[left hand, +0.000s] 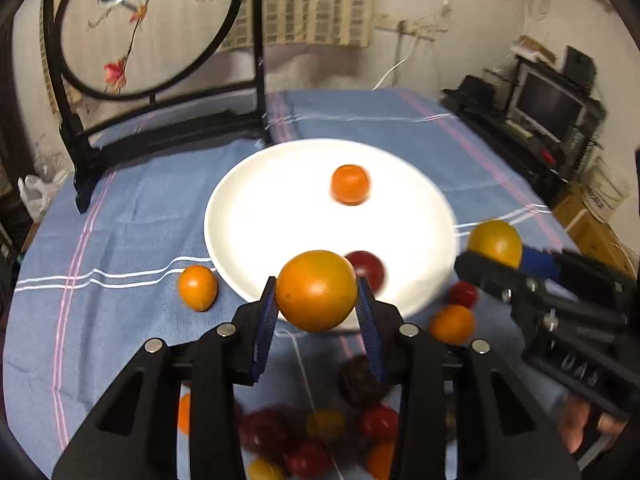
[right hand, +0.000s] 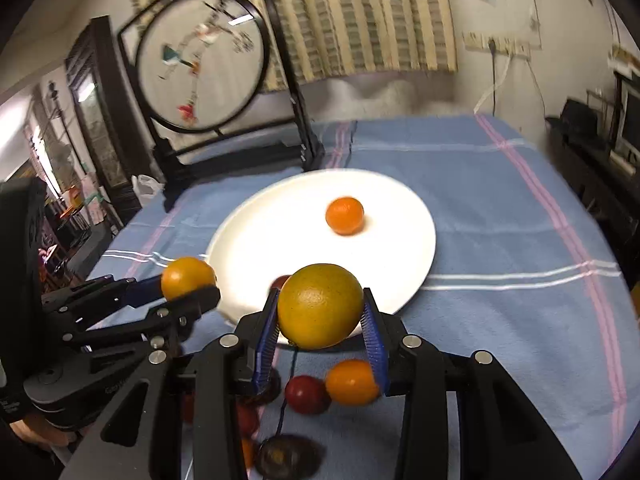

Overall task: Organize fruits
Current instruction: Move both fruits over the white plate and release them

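Orange fruit fills both my tools. My left gripper (left hand: pixel 317 300) pinches an orange tomato (left hand: pixel 317 290) between its blue pads (left hand: pixel 266 316), lifted clear of the cloth just short of the near rim of the plate (left hand: pixel 280 220). My right gripper (right hand: pixel 320 316) pinches a yellow-green tomato (right hand: pixel 320 306) the same way, held over the plate's near edge; from the left wrist view it shows at the right, its fruit raised beside the plate's right rim.

White and round, the plate sits near the middle of the table, on a blue cloth (right hand: pixel 500 240) with pink and white stripes. One small orange fruit (left hand: pixel 350 184) lies on the plate toward its far side, and a dark red one (left hand: pixel 366 268) lies on it at the near rim, partly hidden behind my left gripper's tomato.

Another orange fruit (left hand: pixel 197 287) rests on the cloth just beside the plate's near left rim. A red one (left hand: pixel 464 294) and an orange one (left hand: pixel 452 323) lie on the cloth off the near right rim. More red, yellow and dark fruits (left hand: pixel 320 440) are strewn along the table's near edge beneath my grippers, blurred.

A black-framed round screen (left hand: pixel 140 28) stands at the far left corner.
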